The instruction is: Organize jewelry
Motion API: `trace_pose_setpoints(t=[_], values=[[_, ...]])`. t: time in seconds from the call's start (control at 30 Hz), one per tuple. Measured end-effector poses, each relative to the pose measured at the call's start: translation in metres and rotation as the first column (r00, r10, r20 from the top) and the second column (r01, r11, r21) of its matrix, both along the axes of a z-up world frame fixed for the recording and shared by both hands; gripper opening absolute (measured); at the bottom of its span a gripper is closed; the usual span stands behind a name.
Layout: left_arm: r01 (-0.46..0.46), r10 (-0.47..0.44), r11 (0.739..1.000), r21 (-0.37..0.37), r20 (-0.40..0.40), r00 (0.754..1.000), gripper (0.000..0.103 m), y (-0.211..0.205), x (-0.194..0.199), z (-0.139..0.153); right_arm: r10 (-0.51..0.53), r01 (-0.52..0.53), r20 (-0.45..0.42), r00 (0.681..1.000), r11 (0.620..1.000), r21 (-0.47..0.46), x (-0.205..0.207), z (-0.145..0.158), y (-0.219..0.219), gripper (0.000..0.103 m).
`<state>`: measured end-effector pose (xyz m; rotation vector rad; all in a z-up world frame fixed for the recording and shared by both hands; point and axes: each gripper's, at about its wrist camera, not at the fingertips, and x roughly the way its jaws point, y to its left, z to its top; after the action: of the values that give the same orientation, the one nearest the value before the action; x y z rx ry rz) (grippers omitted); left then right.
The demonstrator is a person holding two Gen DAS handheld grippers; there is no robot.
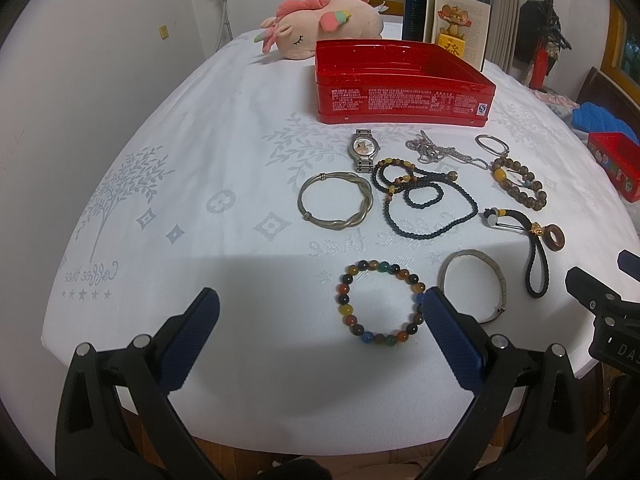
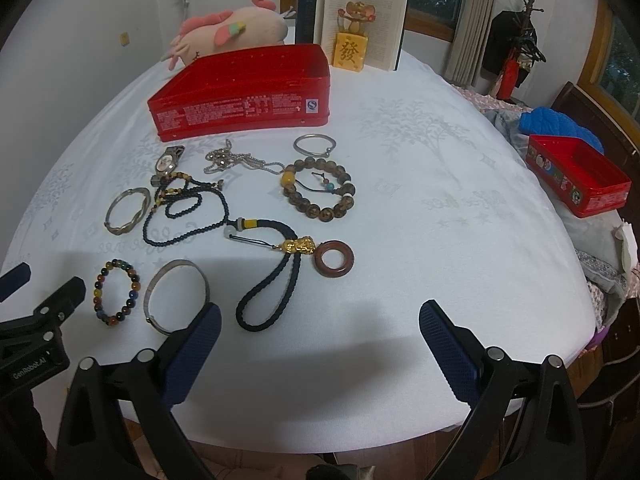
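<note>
The surface (image 1: 224, 128) wears a white cloth, matt, with a woven leaf pattern faintly glossier than its ground. Far ahead of the left tool (image 1: 320, 332) the red tin (image 1: 400, 100) looks like glossy painted metal. Just between that tool's fingers (image 1: 452, 340), whose pads are dark blue with a rough ribbed texture on matt black plastic arms, lies a bead bracelet (image 1: 380, 304) of polished, shiny stones. Beside the right tool (image 2: 320, 340), toward its left finger, the flat bangle (image 2: 176, 296) is dull brushed metal. Ahead of it, the braided cord (image 2: 264, 300) is matt black, its ring (image 2: 335, 259) smooth reddish-brown, its charm (image 2: 298, 245) bright gold. The plush toy (image 1: 320, 24) is soft pink cloth.
</note>
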<state>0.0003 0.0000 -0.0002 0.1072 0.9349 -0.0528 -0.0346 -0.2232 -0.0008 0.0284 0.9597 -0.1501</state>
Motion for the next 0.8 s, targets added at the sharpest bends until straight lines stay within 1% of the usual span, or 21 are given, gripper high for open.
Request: trace_pose_setpoints(t=[0.8], values=[[0.000, 0.000, 1.000, 0.000, -0.001, 1.000, 0.100, 0.0000, 0.0002, -0.0001, 0.000, 0.000, 0.000, 1.000, 1.000, 0.000, -0.0001, 0.0008, -0.0015, 0.100]])
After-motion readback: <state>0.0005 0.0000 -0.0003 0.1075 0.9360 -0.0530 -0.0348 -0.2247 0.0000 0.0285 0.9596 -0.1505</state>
